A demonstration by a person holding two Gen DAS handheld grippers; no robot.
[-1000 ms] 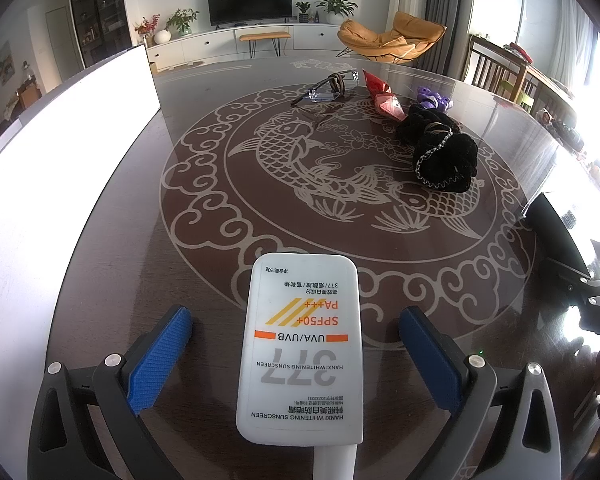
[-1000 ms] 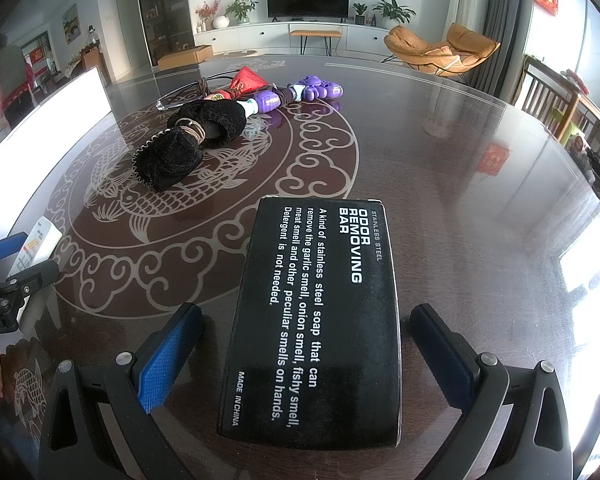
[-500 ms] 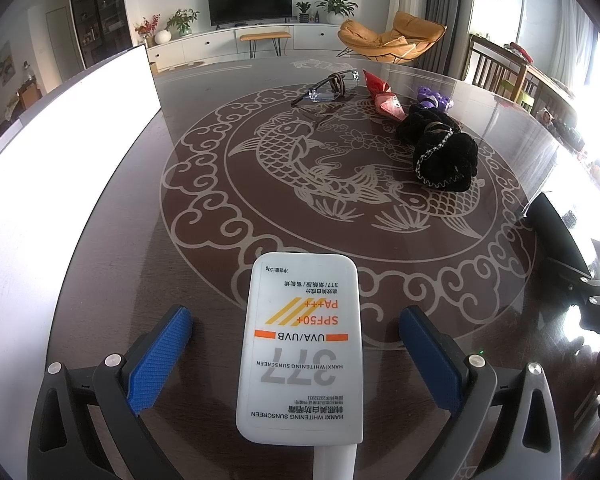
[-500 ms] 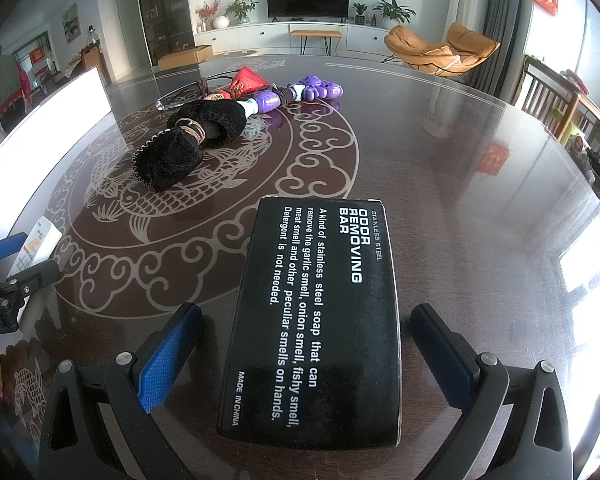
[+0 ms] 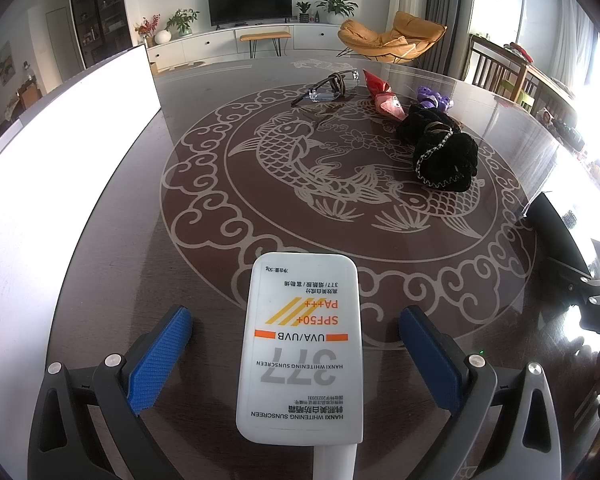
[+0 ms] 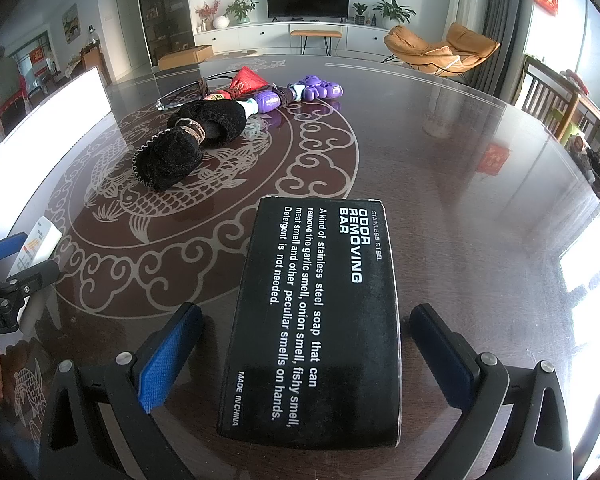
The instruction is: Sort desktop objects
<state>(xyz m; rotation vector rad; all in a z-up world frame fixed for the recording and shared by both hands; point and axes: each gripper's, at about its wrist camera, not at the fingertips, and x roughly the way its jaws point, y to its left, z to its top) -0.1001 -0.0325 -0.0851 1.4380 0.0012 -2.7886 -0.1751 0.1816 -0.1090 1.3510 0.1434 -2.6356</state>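
The left gripper [image 5: 296, 356] has its blue-padded fingers [image 5: 160, 356] spread wide on either side of a white flat sunscreen tube with orange stripes and grey "377" lettering [image 5: 300, 344], which lies flat on the dark glossy round table with a pale koi-and-cloud pattern [image 5: 260, 184]; clear gaps separate both pads from the tube. The right gripper [image 6: 306, 352] is likewise wide apart, its fingers [image 6: 168, 356] flanking a black rectangular box printed "ODOR REMOVING BAR" in white [image 6: 316, 320] without touching it — the box lies flat on the table between them. In the right wrist view the left gripper and the tube appear at the far left edge. Farther back on the table sits a loose cluster: a black fuzzy pouch with a metal chain and ring [image 5: 444, 152], just beside it a red cone-shaped packet [image 5: 382, 96], a purple plastic toy [image 6: 296, 94] at the far side, and a pair of clear-lensed glasses with a brown cord [image 5: 328, 90]. A large white panel [image 5: 52, 152] stands along the table's left edge.
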